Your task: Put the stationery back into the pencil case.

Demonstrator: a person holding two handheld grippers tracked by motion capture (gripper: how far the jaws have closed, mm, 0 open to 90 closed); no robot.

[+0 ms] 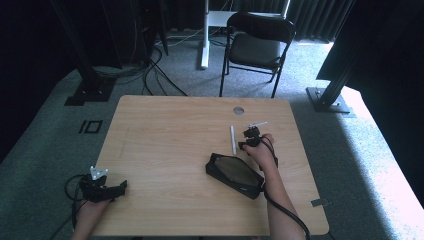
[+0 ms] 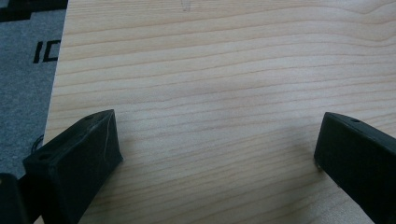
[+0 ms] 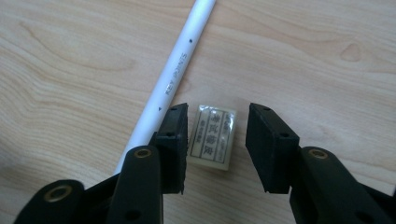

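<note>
White eraser (image 3: 213,136) lies on the table (image 3: 303,56) between my right claw's (image 3: 216,145) unclenched jaws, one pad nearly touching, a white pen (image 3: 175,79) just beyond. Pickup is underway; next I must squeeze squarely. My left claw (image 2: 217,154) rests open, idle.

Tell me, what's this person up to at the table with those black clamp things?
A person holds a two-jaw gripper in each hand. The right gripper is lowered over a small wrapped eraser on the wooden table; its jaws sit on either side of the eraser, not yet pressing it. A white pen lies just beside it, and a black pencil case lies closer to the person. The left gripper rests open at the table's near left corner, holding nothing.
</note>
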